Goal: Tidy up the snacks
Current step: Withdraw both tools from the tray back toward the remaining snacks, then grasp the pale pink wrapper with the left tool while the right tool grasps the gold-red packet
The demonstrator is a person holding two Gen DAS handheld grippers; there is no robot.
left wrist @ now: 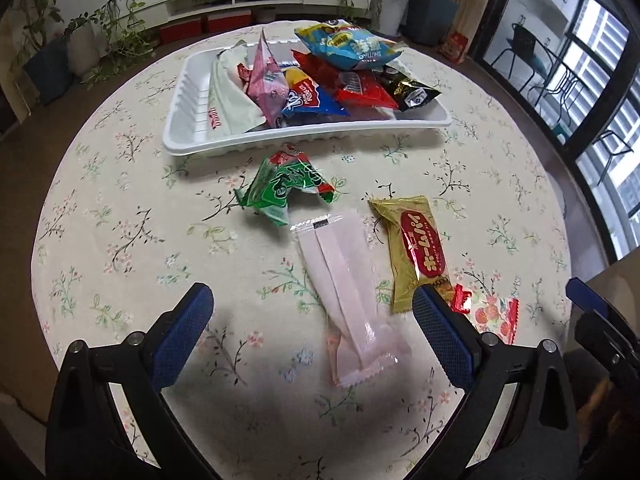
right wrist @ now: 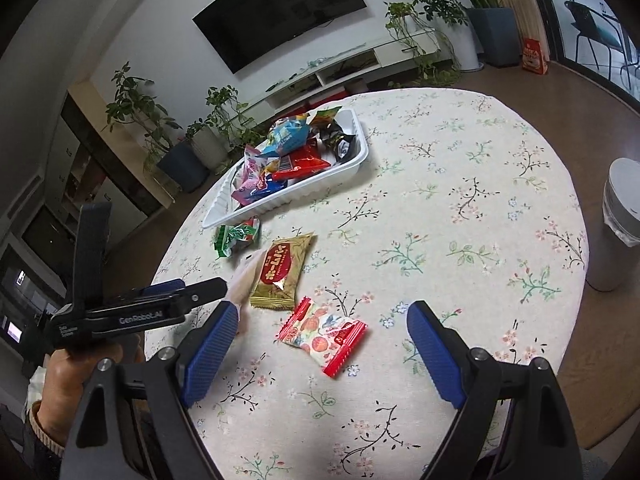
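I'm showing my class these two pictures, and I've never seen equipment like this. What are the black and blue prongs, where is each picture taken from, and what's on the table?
The prongs are two hand-held grippers; a person holds one in each hand. Each picture comes from a camera on one gripper, looking along its fingers. The left gripper and right gripper are both open and hold nothing. On the flowered table stands a white tray filled with snack packets. Four packets lie loose: green, pale pink, gold and red-edged. In the right view, the left gripper is visible with the person's hand.
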